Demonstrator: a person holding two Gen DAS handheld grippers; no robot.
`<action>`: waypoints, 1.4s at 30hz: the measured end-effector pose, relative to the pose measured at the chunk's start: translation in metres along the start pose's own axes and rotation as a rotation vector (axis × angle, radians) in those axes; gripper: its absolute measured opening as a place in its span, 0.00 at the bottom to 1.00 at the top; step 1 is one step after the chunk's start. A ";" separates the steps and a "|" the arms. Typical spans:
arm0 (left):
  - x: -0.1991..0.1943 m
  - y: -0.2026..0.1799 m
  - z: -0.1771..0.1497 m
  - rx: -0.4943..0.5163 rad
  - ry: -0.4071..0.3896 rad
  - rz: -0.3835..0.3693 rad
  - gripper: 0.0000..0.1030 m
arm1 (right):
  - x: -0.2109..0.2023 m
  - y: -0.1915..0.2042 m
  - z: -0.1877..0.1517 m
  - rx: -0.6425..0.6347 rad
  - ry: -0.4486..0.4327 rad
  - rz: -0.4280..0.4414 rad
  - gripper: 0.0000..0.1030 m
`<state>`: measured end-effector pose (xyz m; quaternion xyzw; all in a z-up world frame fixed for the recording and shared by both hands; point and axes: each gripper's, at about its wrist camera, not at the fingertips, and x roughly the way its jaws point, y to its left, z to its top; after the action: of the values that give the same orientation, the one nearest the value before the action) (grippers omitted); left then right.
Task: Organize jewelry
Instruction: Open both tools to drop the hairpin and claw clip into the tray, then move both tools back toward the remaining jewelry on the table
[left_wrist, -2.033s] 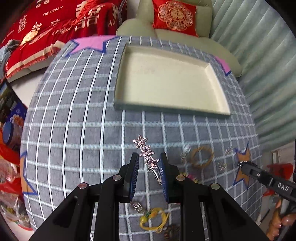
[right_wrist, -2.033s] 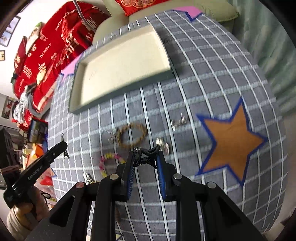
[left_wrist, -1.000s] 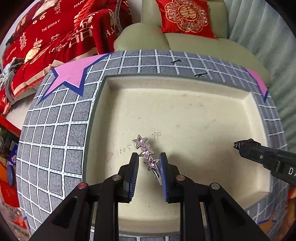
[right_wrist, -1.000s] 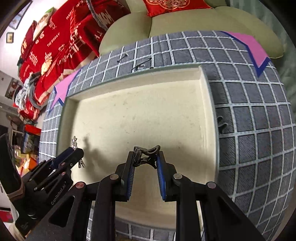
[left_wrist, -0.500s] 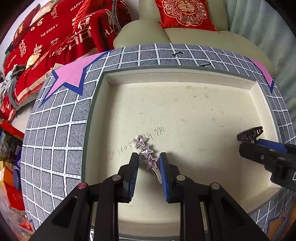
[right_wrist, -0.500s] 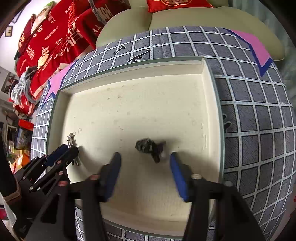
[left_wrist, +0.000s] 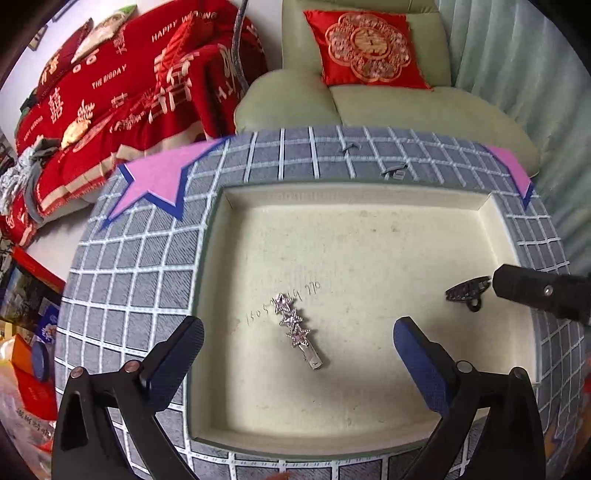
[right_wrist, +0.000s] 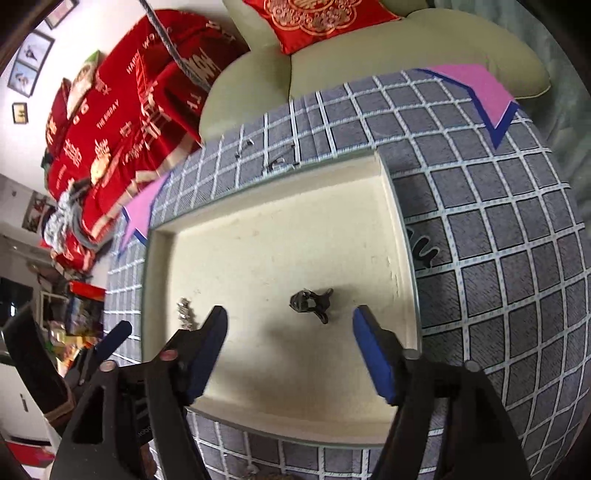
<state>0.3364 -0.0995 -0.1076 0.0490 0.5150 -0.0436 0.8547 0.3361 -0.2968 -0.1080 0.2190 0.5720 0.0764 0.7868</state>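
Observation:
A cream tray (left_wrist: 369, 221) (right_wrist: 280, 236) lies on the grey checked cloth. A silver star hair clip (left_wrist: 297, 330) lies flat in the tray, just ahead of my open, empty left gripper (left_wrist: 297, 343); it also shows in the right wrist view (right_wrist: 184, 314). A small black claw clip (right_wrist: 310, 301) lies in the tray ahead of my open, empty right gripper (right_wrist: 290, 325); it also shows in the left wrist view (left_wrist: 465, 293), next to a right finger (left_wrist: 539, 291).
A green sofa (left_wrist: 388, 107) with a red cushion (left_wrist: 365, 51) stands beyond the table. Red bedding (left_wrist: 110, 99) lies at the left. Small dark hairpins (left_wrist: 395, 171) lie on the cloth behind the tray. Boxes (left_wrist: 29, 295) sit off the table's left edge.
Both grippers carried their clips from the cloth over the tray. The right gripper opened first and dropped the black clip; the left gripper has now opened and the star clip lies in the tray.

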 end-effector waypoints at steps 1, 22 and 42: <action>-0.005 0.001 0.000 0.003 -0.011 -0.008 1.00 | -0.005 0.001 -0.001 0.002 -0.013 0.008 0.81; -0.092 0.060 -0.088 0.006 0.017 -0.027 1.00 | -0.095 0.012 -0.062 0.003 -0.109 -0.001 1.00; -0.097 0.081 -0.230 -0.023 0.262 -0.088 1.00 | -0.083 -0.003 -0.195 -0.028 0.119 -0.126 1.00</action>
<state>0.1001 0.0130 -0.1255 0.0218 0.6241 -0.0682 0.7780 0.1256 -0.2798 -0.0859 0.1669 0.6291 0.0475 0.7577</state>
